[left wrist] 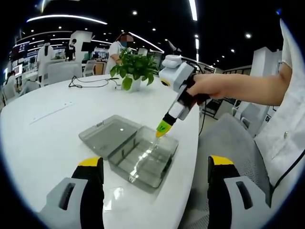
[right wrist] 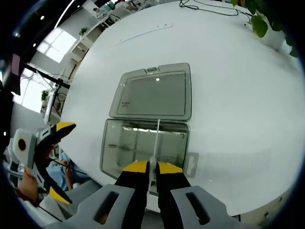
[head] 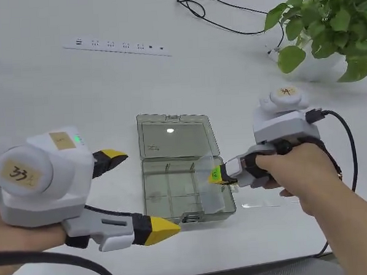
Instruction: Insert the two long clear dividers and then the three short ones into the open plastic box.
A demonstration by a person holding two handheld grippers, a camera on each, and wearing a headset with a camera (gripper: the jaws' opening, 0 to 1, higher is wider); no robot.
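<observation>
Your right gripper [right wrist: 152, 166], jaws pinched shut on the near end of a clear divider [right wrist: 157, 143], works over the open plastic box [head: 159, 200] at the centre of the head view. The box sits on the white tabletop [head: 77, 100] with its lid [head: 174, 135] folded flat toward the top of the frame.

In the right gripper view the divider runs straight ahead of the jaws, up the frame. Its long axis crosses the tray's shorter span, from the front wall toward the hinge, a little right of the tray's middle. The left gripper view shows the strip hanging below the green-tipped jaws and reaching down into the tray. Whether its lower edge sits in a slot cannot be told. Faint lines inside the tray suggest other dividers, too indistinct to count.

Your left gripper [head: 138, 192] hangs at lower left of the head view, jaws spread wide and empty, just beside the box's left wall. The right is plainly the working hand. The coming move likely turns on keeping the strip square to the hinge as it goes down.
</observation>
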